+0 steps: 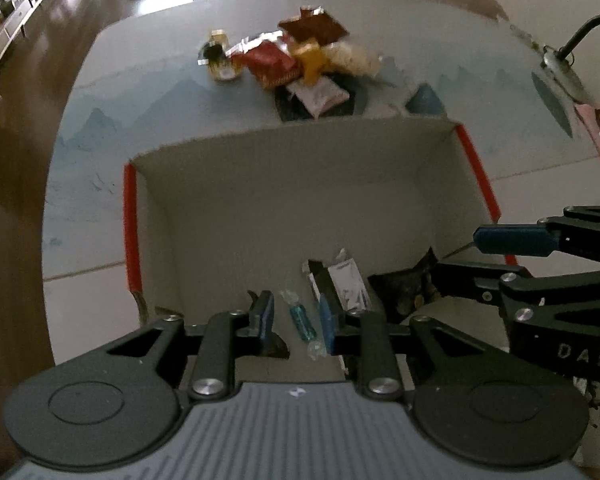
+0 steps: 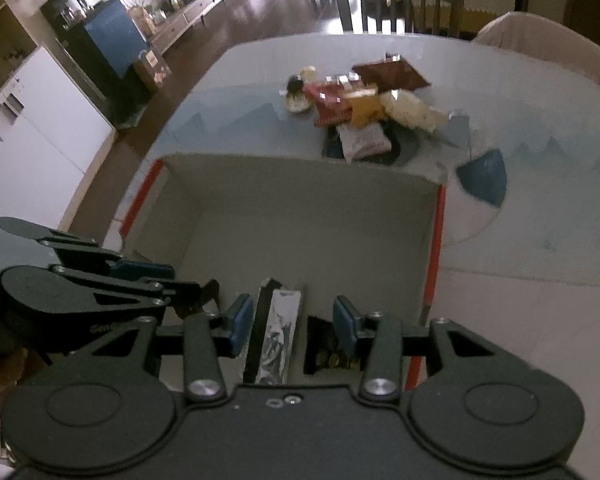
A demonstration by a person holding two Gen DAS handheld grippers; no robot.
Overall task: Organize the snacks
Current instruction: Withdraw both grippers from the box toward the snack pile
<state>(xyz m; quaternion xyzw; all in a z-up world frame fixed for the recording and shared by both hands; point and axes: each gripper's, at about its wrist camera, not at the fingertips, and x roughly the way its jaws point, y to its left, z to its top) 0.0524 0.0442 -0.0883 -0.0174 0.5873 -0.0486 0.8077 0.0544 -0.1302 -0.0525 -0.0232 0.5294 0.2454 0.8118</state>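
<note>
An open cardboard box (image 1: 300, 168) with red edges stands on the table just below both grippers. On its floor lie a teal wrapped candy (image 1: 301, 320), a silver and black packet (image 1: 348, 284) and a dark packet (image 1: 404, 288). My left gripper (image 1: 296, 318) hangs open over the candy, its blue pads clear of it. My right gripper (image 2: 294, 324) is open above the silver packet (image 2: 278, 336), pads not touching it. Each gripper shows at the edge of the other's view: the right gripper (image 1: 472, 258), the left gripper (image 2: 168, 280). A pile of snack packets (image 1: 300, 60) lies beyond the box (image 2: 300, 208).
A small jar (image 1: 220, 58) stands left of the pile. A black gooseneck stand (image 1: 572, 48) sits at the table's right edge. Chairs (image 2: 396, 0) stand behind the table (image 2: 540, 184), and dark wooden floor (image 1: 40, 60) lies to its left.
</note>
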